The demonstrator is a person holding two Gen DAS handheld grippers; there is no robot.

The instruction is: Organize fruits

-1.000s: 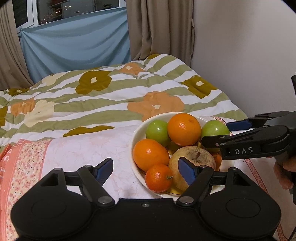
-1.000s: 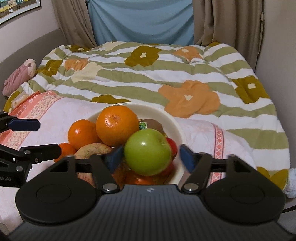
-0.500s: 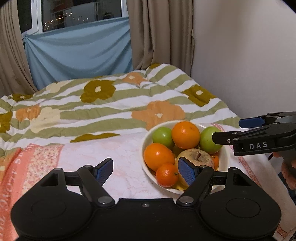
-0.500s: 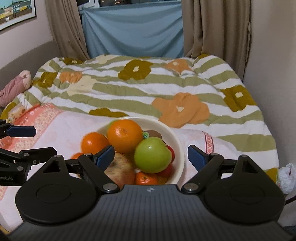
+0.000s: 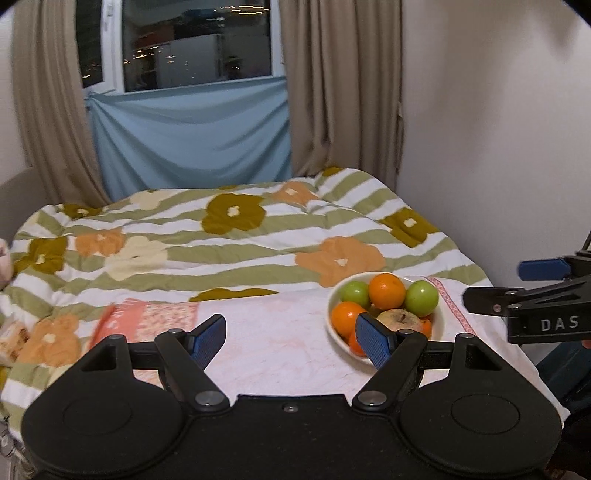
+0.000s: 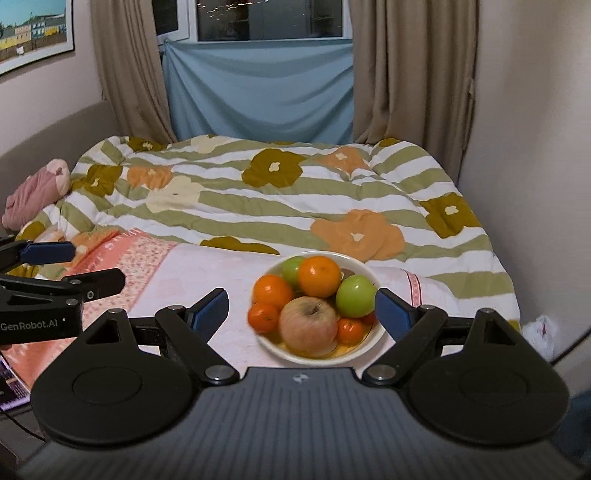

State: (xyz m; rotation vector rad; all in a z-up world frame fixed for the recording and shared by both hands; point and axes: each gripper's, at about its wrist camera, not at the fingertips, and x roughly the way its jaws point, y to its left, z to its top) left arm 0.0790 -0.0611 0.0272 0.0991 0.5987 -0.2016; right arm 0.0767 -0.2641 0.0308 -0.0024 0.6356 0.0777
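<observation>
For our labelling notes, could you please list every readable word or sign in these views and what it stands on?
"DAS": on the side of the right gripper, seen from the left wrist.
"GenRobot.AI": on the side of the left gripper, seen from the right wrist.
Framed picture on the wall: any writing too small to read.

White bowl (image 6: 373, 338), round and shallow, upright on a pale pink cloth (image 6: 207, 273) near the bed's foot. Contents, heaped: two green apples (image 6: 355, 294), one at the back, one at the right; one large russet-yellow apple (image 6: 308, 322), stem up, in front; two large oranges (image 6: 319, 276); two small mandarins (image 6: 263, 317) low at the rim.
</observation>
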